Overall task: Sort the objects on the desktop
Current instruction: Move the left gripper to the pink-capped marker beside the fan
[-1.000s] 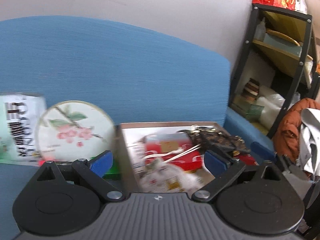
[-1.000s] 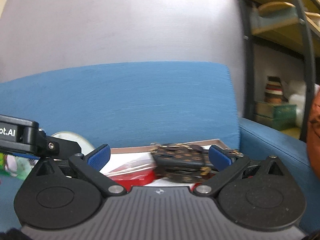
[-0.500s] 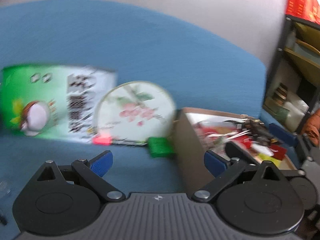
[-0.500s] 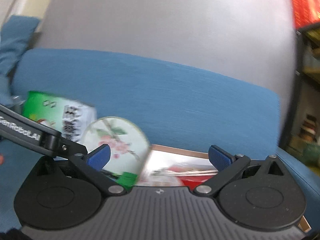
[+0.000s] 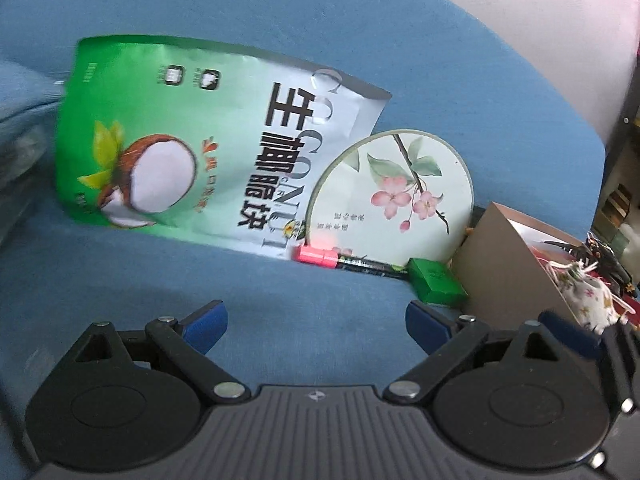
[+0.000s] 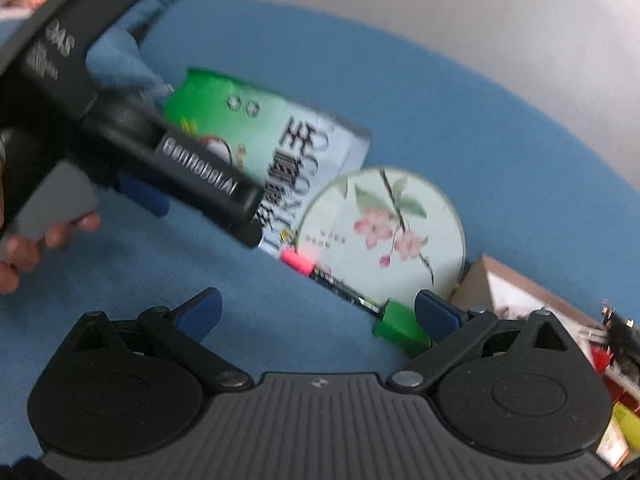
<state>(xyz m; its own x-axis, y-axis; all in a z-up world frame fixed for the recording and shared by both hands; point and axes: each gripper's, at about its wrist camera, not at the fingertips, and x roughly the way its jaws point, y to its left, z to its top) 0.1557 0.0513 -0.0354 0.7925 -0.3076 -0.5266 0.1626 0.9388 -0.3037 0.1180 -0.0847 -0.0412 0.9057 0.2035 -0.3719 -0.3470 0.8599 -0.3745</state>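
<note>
On a blue sofa seat (image 5: 200, 280) lean a green coconut snack bag (image 5: 192, 152) and a round floral tin (image 5: 394, 196). In front of them lie a marker with a pink cap (image 5: 348, 262) and a small green box (image 5: 436, 280). A cardboard box (image 5: 504, 264) at the right holds a floral pouch (image 5: 588, 296) and other items. My left gripper (image 5: 316, 324) is open and empty above the seat. My right gripper (image 6: 316, 312) is open and empty, with the marker (image 6: 332, 276) and green box (image 6: 400, 324) just ahead. The left gripper's body (image 6: 120, 140) crosses the right wrist view.
The sofa backrest (image 5: 360, 40) rises behind the objects. A dark shelf unit (image 5: 624, 152) stands at the far right. The cardboard box (image 6: 520, 292) shows at the right edge of the right wrist view, with red and yellow items inside.
Both grippers have swung left, away from the cardboard box, and now face the snack bag, the tin, the marker and the green box. Both stay open and empty.
</note>
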